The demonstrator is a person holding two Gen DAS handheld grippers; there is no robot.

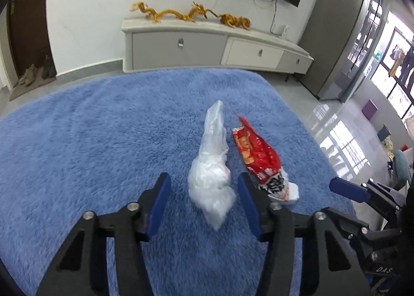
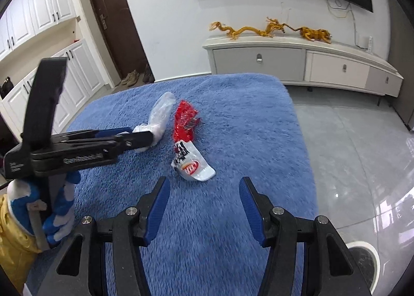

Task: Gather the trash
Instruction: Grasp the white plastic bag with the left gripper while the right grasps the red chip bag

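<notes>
A crumpled clear plastic bag [image 1: 211, 166] lies on the blue shaggy rug [image 1: 103, 141]. My left gripper [image 1: 204, 187] is open, and the near end of the bag sits between its fingers. A red snack wrapper [image 1: 258, 153] with a white end lies just right of the bag. In the right wrist view the plastic bag [image 2: 160, 115] and the wrapper [image 2: 187, 138] lie ahead. My right gripper [image 2: 204, 192] is open and empty, just short of the wrapper's white end. The left gripper [image 2: 139, 138] shows from the side at the bag.
A low white TV cabinet [image 1: 207, 47] with golden dragon figures [image 1: 191, 13] stands against the far wall under a TV. Shiny grey tile floor [image 2: 349, 153] lies right of the rug. A round white and black object [image 2: 364, 257] sits on the floor at lower right. White cupboards [image 2: 38, 37] stand on the left.
</notes>
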